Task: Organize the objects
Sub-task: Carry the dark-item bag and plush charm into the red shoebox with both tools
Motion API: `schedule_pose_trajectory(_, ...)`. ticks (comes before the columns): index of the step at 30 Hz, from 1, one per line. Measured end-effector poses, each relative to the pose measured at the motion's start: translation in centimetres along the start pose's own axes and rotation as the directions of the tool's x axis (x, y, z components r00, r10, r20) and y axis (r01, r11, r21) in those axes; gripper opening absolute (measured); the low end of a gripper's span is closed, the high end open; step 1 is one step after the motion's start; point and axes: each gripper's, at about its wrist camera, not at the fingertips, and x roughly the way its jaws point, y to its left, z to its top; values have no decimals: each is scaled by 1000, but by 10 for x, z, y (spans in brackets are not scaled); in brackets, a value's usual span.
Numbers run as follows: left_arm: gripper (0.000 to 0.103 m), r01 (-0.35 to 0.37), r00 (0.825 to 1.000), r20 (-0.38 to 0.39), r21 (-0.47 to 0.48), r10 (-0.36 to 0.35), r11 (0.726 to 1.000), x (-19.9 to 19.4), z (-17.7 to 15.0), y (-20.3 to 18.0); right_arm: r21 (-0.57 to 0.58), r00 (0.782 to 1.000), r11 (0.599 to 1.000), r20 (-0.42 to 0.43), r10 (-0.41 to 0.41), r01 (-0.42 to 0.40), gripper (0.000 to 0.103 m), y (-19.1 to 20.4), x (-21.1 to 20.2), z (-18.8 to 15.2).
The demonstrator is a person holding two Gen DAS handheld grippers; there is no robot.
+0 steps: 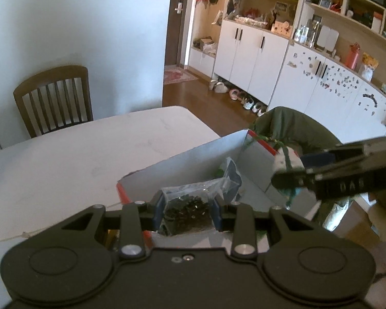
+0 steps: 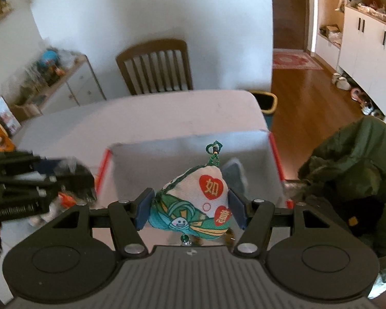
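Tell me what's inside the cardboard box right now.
Inside the box, a clear plastic bag shows beyond the bag of dark bits in the left gripper; the floor below is hidden.

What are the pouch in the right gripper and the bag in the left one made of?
Pouch: printed woven fabric, matte, apparently stuffed, with a green knotted cord on top. Bag: thin clear plastic film, glossy and crinkled, showing small dark pieces inside.

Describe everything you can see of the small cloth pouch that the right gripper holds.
The cloth pouch looks like a stuffed fabric sachet, roughly triangular. Its top is white with red hearts bearing yellow characters; its lower part is teal and green with a small smiling face. A green knotted cord with a bead rises from its tip, and a green bead hangs below. The right gripper clamps it by both sides, upright, above the open box.
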Motion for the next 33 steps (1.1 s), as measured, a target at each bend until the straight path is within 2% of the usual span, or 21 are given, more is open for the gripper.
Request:
schedule_pose_trajectory(11,35,-89,991,-95,51,93,995,80,11,-24,-151,992,988,-115,-44,26,62,-7,48,-20)
schedule_pose_trajectory(22,35,-155,960,-222,74,168,985,135,3,-23,-236,980,972,-195,-43,-4,62,-6,77,-28)
schedule_pose_trajectory(30,35,-168,936,-290,130,199,977,156,-1,-29,-257,965,966,-257,-44,-25,63,-8,97,-33)
schedule_pose_trajectory(33,35,-167,929,-315,116,196,979,162,1,-28,-269,963,963,-266,-49,-25,63,-7,101,-33)
